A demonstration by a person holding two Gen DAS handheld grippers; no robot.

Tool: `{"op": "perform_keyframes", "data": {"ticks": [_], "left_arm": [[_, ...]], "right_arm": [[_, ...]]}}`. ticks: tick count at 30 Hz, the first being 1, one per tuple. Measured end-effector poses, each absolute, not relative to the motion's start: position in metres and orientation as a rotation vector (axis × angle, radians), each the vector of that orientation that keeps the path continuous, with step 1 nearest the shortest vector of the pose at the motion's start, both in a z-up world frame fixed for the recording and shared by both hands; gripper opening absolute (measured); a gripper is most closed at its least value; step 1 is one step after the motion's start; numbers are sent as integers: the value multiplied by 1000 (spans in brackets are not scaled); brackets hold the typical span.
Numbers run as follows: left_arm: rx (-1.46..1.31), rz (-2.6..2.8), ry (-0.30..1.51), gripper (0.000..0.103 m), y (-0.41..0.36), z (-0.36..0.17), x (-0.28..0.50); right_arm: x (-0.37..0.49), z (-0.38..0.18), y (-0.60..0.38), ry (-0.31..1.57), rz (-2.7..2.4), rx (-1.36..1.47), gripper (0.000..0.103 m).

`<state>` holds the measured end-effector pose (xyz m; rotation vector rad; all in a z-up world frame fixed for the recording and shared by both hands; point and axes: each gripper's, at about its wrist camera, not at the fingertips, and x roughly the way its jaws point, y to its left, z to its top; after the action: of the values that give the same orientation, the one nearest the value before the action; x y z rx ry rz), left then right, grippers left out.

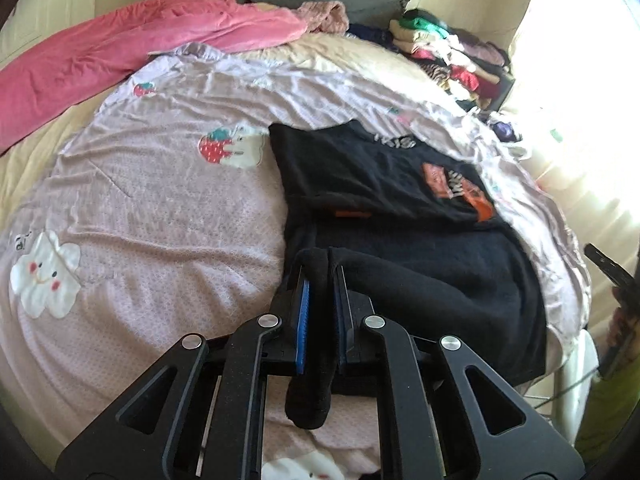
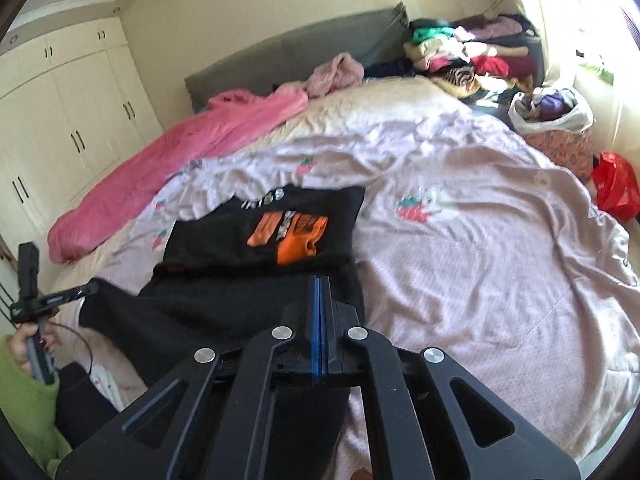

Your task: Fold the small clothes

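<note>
- Left wrist view: left gripper [image 1: 320, 276] at bottom centre, pinching a bunched corner of the black t-shirt [image 1: 400, 208], with a tail of fabric hanging down between the jaws. Rest of the shirt spread over the lilac blanket [image 1: 160, 200] in the centre-right of the frame, orange print facing up.
- Same view, doing this well: probably best to carry both corners at matching height and pace toward the print end, so the hem lands square and not skewed.
- Right wrist view: right gripper [image 2: 320, 280] at lower centre, pads pressed right together; dark cloth under and around them, looks like the shirt's other corner, though the actual bite is hard to make out.
- Same view, containers: white-lined basket [image 2: 560, 136] at upper right, stuffed with purple and pale clothes. Loose pile of clothes [image 2: 468, 56] at top, behind it.
</note>
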<state>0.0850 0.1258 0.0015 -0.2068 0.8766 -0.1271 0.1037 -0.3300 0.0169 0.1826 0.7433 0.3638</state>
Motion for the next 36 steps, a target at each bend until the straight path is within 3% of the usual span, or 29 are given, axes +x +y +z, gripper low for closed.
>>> {"op": "perform_keyframes", "data": {"ticks": [4, 9, 16, 19, 21, 22, 23, 24, 25, 26, 28, 36], "left_arm": [[-176, -120, 879, 5, 123, -6, 75], [-172, -125, 876, 5, 125, -11, 59], [-163, -135, 905, 6, 118, -26, 41], [-169, -130, 925, 12, 118, -34, 38], [-172, -127, 936, 28, 118, -37, 37], [-176, -127, 940, 35, 118, -38, 37], [-182, -127, 947, 36, 120, -39, 37], [-188, -130, 955, 36, 120, -41, 38], [-196, -137, 966, 35, 120, -44, 39], [-202, -143, 975, 28, 120, -46, 40], [-221, -168, 991, 7, 118, -49, 41], [-231, -184, 905, 5, 120, -20, 45]], "right_arm": [[84, -7, -320, 829, 384, 128, 1], [59, -47, -310, 968, 406, 116, 30], [54, -76, -304, 1041, 387, 101, 36], [59, -85, -300, 1066, 384, 111, 36], [60, -89, -301, 1072, 387, 124, 37], [60, -90, -301, 1070, 389, 129, 36], [59, -90, -301, 1065, 392, 126, 32], [58, -89, -302, 1060, 393, 120, 22], [57, -86, -301, 1050, 393, 106, 17], [55, -83, -301, 1037, 402, 96, 9], [53, -75, -302, 1009, 419, 92, 8], [63, -19, -311, 814, 466, 147, 8]]}}
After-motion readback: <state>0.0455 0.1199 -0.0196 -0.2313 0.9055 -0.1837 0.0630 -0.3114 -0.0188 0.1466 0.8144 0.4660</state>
